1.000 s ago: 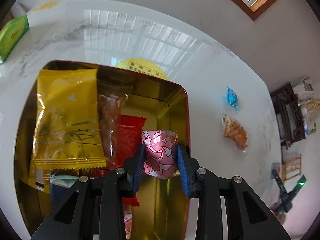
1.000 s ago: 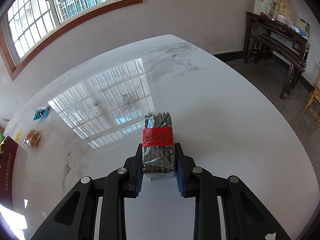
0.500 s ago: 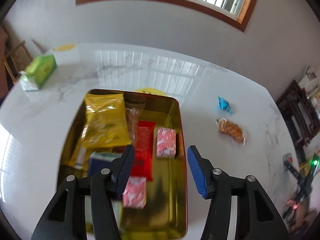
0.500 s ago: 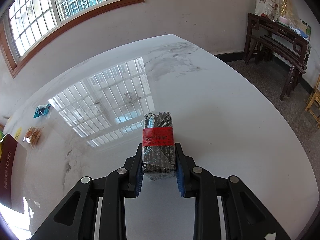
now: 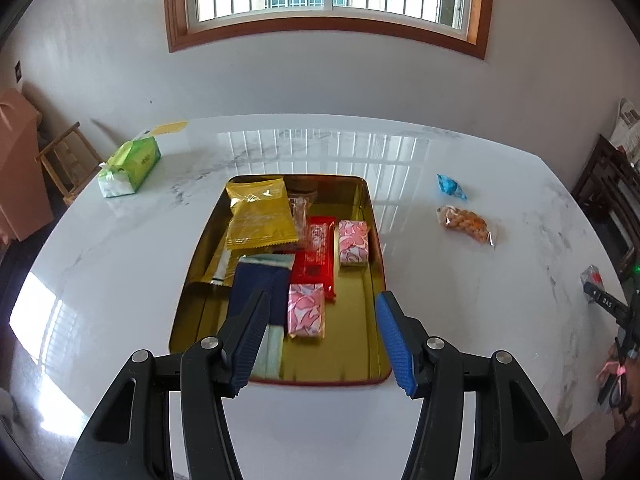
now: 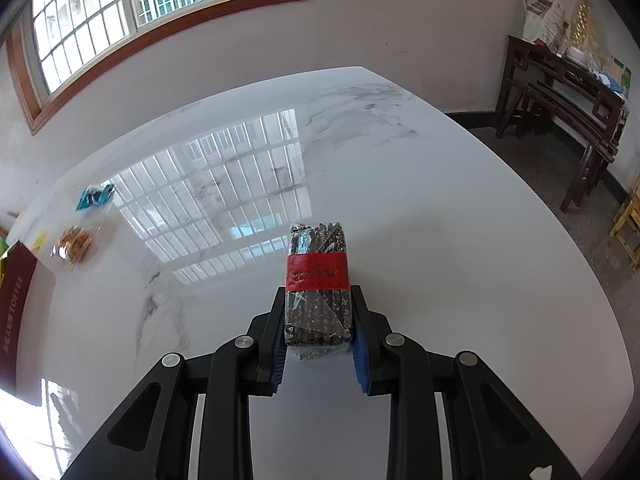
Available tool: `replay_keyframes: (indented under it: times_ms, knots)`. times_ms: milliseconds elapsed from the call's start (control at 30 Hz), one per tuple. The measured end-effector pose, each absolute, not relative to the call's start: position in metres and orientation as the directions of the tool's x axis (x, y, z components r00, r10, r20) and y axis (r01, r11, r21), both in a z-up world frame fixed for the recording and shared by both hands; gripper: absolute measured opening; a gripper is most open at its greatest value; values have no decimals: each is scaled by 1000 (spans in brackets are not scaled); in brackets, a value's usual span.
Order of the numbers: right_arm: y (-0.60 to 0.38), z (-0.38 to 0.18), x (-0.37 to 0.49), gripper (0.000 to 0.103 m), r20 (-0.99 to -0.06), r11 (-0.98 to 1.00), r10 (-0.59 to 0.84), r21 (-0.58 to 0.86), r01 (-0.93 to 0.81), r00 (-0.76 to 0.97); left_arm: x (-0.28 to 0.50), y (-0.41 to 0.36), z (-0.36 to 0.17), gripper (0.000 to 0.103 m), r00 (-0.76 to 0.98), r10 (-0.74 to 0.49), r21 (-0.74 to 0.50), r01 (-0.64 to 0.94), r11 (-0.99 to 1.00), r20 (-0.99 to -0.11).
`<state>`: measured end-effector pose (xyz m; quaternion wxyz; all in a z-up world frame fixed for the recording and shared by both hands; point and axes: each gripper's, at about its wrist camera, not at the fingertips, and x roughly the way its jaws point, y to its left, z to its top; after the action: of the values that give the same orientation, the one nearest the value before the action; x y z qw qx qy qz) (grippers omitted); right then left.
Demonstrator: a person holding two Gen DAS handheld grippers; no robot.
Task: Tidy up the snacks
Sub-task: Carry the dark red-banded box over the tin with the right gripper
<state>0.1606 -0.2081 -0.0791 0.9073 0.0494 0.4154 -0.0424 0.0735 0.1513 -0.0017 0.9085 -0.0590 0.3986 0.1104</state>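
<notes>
A gold tin (image 5: 372, 232) with a red rim sits mid-table and holds several snacks: a yellow packet (image 5: 260, 216), a red bar (image 5: 314, 256), two pink sweets (image 5: 353, 242) (image 5: 306, 315) and a dark blue pack (image 5: 258, 284). My left gripper (image 5: 320, 320) is open and empty, raised above the tin's near end. My right gripper (image 6: 318, 312) is shut on a dark seeded bar pack with a red band (image 6: 318, 276), low over the white table. A blue candy (image 5: 450, 186) and an orange snack bag (image 5: 466, 222) lie on the table right of the tin.
A green tissue pack (image 5: 130, 166) lies at the far left of the table. The tin's red side (image 6: 16, 300), the blue candy (image 6: 94, 196) and the orange bag (image 6: 76, 240) show at the left of the right wrist view. Dark wooden furniture (image 6: 568, 92) stands beyond the table.
My left gripper let go of the pink sweet in the tin, opened, and drew back and up. My right gripper stayed shut on the dark pack and hardly moved.
</notes>
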Motion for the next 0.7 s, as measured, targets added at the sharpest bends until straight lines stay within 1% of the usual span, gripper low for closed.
replay_keyframes:
  times_ms: [200,267,333,400,600,700]
  knots:
    - [-182,-80,150,26,-761,997,-11,40,63,649,59,148,1,60,666,188,18,-254,967,-721]
    - [-173,-80,147,26,-760,998,0,39,46,649,57,147,2,65,667,193,29,-249,968,-719]
    - [-160,-82,141,26,-754,1000,-13,3,23,657,53,146,2,68,669,202,42,-247,968,-715]
    - [-151,-82,137,26,-753,1000,-16,-20,2,657,50,145,1,68,669,209,53,-246,968,-713]
    - [-134,-82,125,25,-754,1000,16,1,-23,657,45,148,-3,68,663,219,68,-247,967,-716]
    - [-121,-81,120,25,-757,998,57,30,-53,651,44,152,-6,68,654,225,74,-250,965,-722]
